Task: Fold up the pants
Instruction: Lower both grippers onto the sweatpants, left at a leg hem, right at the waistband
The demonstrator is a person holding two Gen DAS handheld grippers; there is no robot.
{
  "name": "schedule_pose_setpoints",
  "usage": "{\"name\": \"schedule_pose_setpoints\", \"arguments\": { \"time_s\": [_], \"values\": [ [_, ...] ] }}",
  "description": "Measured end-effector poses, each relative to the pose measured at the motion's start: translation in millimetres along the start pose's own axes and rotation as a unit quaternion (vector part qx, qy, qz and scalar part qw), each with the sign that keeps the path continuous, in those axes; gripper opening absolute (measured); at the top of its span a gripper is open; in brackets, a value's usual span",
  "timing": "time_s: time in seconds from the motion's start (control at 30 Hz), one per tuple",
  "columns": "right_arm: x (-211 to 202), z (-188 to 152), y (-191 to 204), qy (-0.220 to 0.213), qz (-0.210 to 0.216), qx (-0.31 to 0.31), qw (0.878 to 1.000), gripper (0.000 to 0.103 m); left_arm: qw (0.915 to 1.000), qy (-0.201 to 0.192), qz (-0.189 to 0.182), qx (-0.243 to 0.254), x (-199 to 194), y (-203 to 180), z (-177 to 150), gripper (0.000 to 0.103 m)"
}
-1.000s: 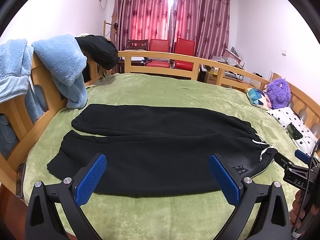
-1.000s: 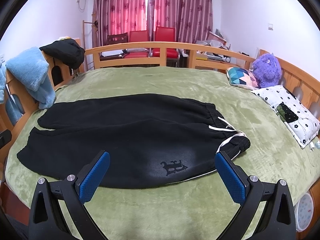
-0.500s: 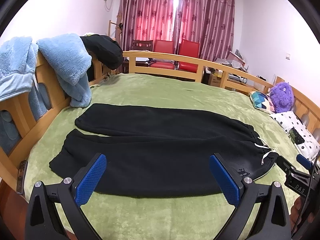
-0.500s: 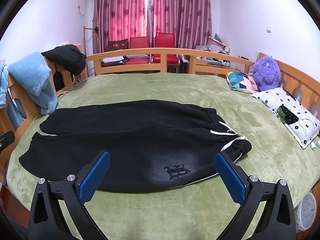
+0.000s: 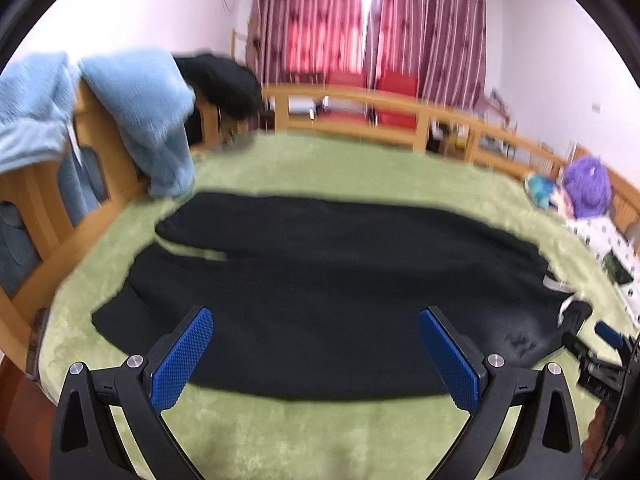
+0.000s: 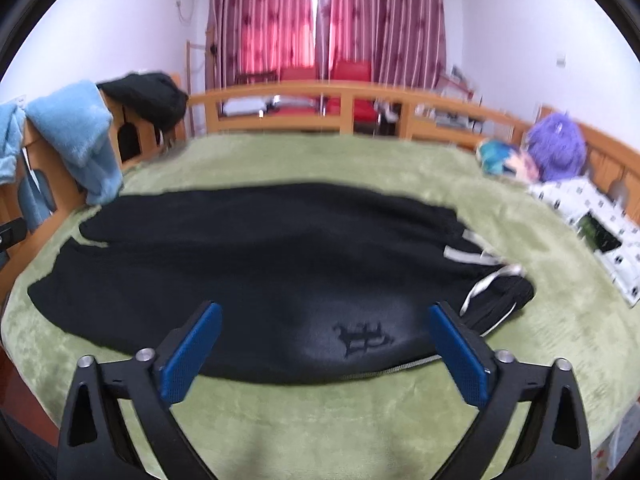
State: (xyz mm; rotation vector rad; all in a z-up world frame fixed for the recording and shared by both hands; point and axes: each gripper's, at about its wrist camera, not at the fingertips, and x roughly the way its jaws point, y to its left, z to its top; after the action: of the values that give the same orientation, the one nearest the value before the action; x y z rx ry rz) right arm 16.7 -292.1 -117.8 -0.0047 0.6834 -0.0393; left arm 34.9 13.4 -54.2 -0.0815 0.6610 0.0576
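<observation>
Black pants (image 5: pixel 320 280) lie flat on the green bedspread, legs to the left, waistband with white drawstrings (image 6: pixel 488 268) to the right. They also show in the right wrist view (image 6: pixel 260 264), with a dark logo (image 6: pixel 362 336) near the front hem. My left gripper (image 5: pixel 316 344) is open and empty, just above the pants' near edge at mid-leg. My right gripper (image 6: pixel 324 340) is open and empty, above the near edge by the logo. Its tip (image 5: pixel 600 340) shows at the right edge of the left wrist view.
The green bed (image 6: pixel 320 420) has a wooden rail (image 6: pixel 320 96) around it. Blue towels (image 5: pixel 140 120) and a dark garment (image 5: pixel 224 84) hang on the left rail. A purple plush (image 6: pixel 556 152), a patterned cushion and a white pillow (image 6: pixel 592 216) lie at the right.
Both grippers have moved forward and down toward the pants, which now look larger and closer. The frames are motion-blurred. Both jaws stay open.
</observation>
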Motion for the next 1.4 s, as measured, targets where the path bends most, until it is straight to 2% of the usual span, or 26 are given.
{"name": "schedule_pose_setpoints", "arguments": {
  "time_s": [0.1,0.17,0.23,0.27,0.33,0.4,0.5,0.67,0.73,0.8,0.9,0.97,1.1,1.17,1.23,1.27,1.3,1.33,1.37,1.4],
  "values": [
    [21,-12,-18,0.019,0.009,0.014,1.0,0.091,0.9988,0.045,0.021,-0.006,33,10,-17,0.103],
    [34,-21,-38,0.03,-0.001,0.036,0.999,0.091,0.9967,0.079,0.018,-0.013,56,21,-28,0.103],
    [45,-31,-60,0.037,-0.019,0.062,0.997,0.091,0.9949,0.096,0.021,-0.025,71,32,-38,0.103],
    [51,-36,-71,0.04,-0.027,0.077,0.996,0.09,0.9947,0.097,0.022,-0.026,76,38,-43,0.103],
    [64,-45,-93,0.061,-0.039,0.104,0.992,0.08,0.9941,0.099,0.035,-0.026,84,47,-51,0.103],
    [74,-52,-111,0.077,-0.045,0.128,0.988,0.078,0.9934,0.104,0.036,-0.03,89,52,-57,0.103],
    [87,-61,-131,0.09,-0.028,0.175,0.98,0.076,0.9923,0.111,0.02,-0.051,95,66,-71,0.103],
    [102,-60,-151,0.096,0.009,0.235,0.967,0.076,0.9849,0.109,0.01,-0.134,101,107,-98,0.103],
    [103,-55,-152,0.087,0.008,0.236,0.968,0.076,0.9786,0.111,0.004,-0.173,106,125,-104,0.103],
    [112,-52,-156,0.087,-0.001,0.236,0.968,0.076,0.9754,0.114,-0.005,-0.189,118,135,-104,0.103],
    [135,-52,-160,0.109,-0.005,0.244,0.964,0.076,0.9787,0.105,0.002,-0.176,132,139,-97,0.103],
    [145,-51,-158,0.109,-0.01,0.24,0.965,0.077,0.9792,0.109,0.002,-0.171,144,139,-89,0.103],
    [162,-41,-153,0.11,-0.029,0.21,0.971,0.08,0.9733,0.109,-0.006,-0.202,167,147,-78,0.103],
    [172,-36,-157,0.103,-0.035,0.219,0.97,0.081,0.9704,0.105,-0.011,-0.217,176,151,-72,0.098],
    [176,-32,-162,0.094,-0.029,0.233,0.968,0.081,0.9682,0.102,-0.008,-0.228,182,155,-66,0.084],
    [179,-30,-166,0.09,-0.024,0.243,0.966,0.081,0.9657,0.102,-0.008,-0.239,184,159,-64,0.079],
    [180,-29,-170,0.084,-0.02,0.254,0.963,0.077,0.9623,0.102,-0.011,-0.252,187,165,-62,0.068],
    [180,-29,-176,0.079,-0.021,0.267,0.96,0.065,0.9572,0.101,-0.017,-0.271,189,172,-62,0.053],
    [182,-29,-181,0.078,-0.027,0.274,0.958,0.055,0.9548,0.101,-0.019,-0.279,191,176,-62,0.046],
    [181,-30,-186,0.081,-0.034,0.279,0.956,0.027,0.9532,0.102,-0.022,-0.284,191,179,-63,0.03]
  ]
}}
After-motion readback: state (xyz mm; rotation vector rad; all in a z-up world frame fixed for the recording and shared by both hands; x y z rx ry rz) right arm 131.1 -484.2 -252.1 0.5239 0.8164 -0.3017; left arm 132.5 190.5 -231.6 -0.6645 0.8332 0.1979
